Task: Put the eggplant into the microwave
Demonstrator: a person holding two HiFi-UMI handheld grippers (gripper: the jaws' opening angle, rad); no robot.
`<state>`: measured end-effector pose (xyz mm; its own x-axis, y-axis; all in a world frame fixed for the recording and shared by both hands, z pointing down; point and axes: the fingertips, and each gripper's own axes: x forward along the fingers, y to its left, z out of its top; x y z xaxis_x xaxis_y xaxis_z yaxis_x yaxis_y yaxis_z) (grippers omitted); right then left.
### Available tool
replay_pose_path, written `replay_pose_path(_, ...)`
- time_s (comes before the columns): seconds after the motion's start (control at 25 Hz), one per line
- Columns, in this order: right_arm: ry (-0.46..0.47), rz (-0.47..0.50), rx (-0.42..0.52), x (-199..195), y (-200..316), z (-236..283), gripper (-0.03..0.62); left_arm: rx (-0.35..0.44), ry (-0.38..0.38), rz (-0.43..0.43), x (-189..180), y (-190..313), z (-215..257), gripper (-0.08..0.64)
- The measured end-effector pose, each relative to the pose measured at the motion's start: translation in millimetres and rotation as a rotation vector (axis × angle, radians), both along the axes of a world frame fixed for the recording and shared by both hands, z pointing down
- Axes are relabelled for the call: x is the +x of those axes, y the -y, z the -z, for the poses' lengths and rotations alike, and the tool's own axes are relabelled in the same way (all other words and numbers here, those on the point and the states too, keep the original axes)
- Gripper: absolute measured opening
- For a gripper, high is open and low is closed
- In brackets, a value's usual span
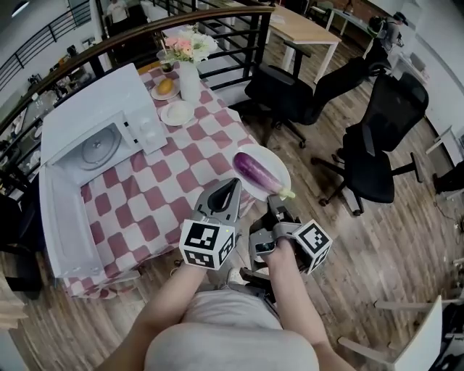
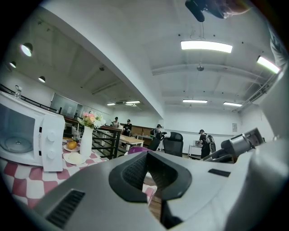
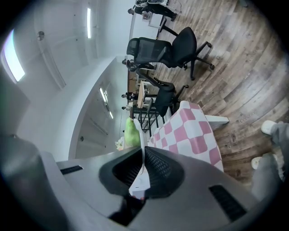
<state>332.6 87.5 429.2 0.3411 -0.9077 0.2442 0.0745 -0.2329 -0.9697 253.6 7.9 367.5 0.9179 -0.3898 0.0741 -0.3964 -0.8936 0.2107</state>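
A purple eggplant with a green stem lies on a white plate over the near right corner of the checkered table. My right gripper is shut on the plate's near rim; in the right gripper view the thin white rim sits between the pads and the green stem shows beyond them. My left gripper is shut with nothing in it, just left of the plate; past its tips a bit of the eggplant shows. The white microwave stands at the table's far left, its door swung open.
Behind the microwave stand a vase of flowers, a plate with an orange and a small empty saucer. Black office chairs stand on the wooden floor to the right. A railing runs behind the table.
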Motion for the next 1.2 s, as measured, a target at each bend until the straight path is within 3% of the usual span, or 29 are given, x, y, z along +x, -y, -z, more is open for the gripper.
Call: replay_pose_path(1.2,0.009,0.257,-0.016,-136.7,134.8,-2.7,0.037,-0.017,-0.02,0.241,-154.7,116.3,-4.1,0.005)
